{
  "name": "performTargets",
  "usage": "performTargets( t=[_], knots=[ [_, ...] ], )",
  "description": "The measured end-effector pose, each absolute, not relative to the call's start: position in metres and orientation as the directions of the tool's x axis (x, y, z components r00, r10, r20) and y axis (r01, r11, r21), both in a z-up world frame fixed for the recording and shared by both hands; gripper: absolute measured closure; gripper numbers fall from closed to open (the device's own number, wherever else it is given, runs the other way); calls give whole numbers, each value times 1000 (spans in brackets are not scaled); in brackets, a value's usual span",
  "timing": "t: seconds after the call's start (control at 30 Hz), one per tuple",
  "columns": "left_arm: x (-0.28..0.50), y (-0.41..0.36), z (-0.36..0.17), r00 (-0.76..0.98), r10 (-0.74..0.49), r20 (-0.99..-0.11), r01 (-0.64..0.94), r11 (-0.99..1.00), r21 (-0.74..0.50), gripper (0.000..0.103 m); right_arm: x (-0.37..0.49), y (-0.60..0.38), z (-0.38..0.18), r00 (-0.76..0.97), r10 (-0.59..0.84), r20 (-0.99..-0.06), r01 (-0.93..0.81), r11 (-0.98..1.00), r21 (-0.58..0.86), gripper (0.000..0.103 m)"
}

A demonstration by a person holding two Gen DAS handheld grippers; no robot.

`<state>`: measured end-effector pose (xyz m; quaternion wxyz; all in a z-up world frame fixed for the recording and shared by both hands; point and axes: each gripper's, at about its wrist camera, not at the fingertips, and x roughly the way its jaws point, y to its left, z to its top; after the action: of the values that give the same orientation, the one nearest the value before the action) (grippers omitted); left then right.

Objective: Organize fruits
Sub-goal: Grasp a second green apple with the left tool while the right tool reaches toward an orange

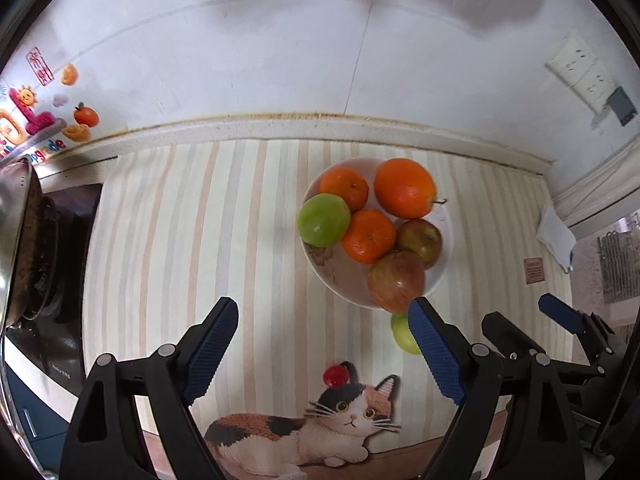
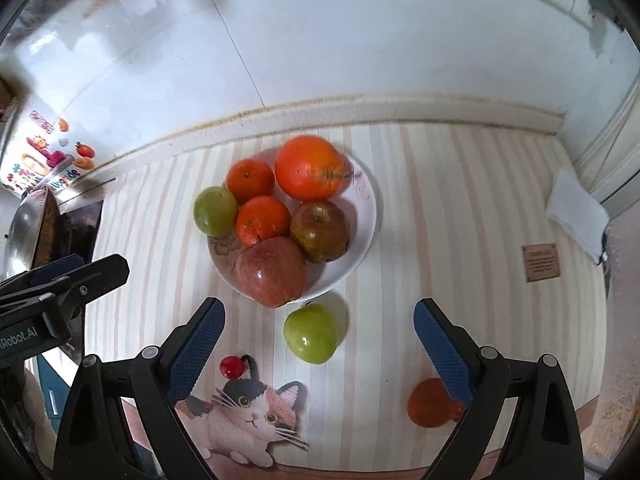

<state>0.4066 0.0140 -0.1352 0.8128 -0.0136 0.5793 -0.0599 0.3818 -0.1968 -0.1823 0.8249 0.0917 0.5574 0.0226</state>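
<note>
Already both the left gripper [image 1: 322,350] and right gripper [image 2: 318,350] gape empty, so the heaped plate [image 2: 366,220] ahead may spill if nudged.

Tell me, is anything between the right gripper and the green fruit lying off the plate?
Nothing visible is. The right gripper hangs open above the loose green fruit, which lies alone on the striped mat just in front of the plate.

White lettering reading "Robot.AI", its start cut off at the frame edge, stands on the black body of the left claw [image 2: 64,276]. Left of the stove [image 1: 52,264], wall stickers [image 1: 44,120] carry colourful letters ending in "de". The brown tag [image 2: 540,262] on the striped mat has print too small to read.
</note>
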Motion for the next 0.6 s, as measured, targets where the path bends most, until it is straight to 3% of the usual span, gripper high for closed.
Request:
performTargets(
  t=[0.33, 0.6],
  knots=[
    [362, 15, -91, 418, -124, -900, 109, 990, -85, 16, 338, -196, -126, 476, 137, -869, 22, 986, 167, 5],
    [344, 14, -79, 436, -155, -887, 113, 987, -117, 16, 318, -214, -104, 504, 185, -844, 50, 969, 242, 5]
  ],
)
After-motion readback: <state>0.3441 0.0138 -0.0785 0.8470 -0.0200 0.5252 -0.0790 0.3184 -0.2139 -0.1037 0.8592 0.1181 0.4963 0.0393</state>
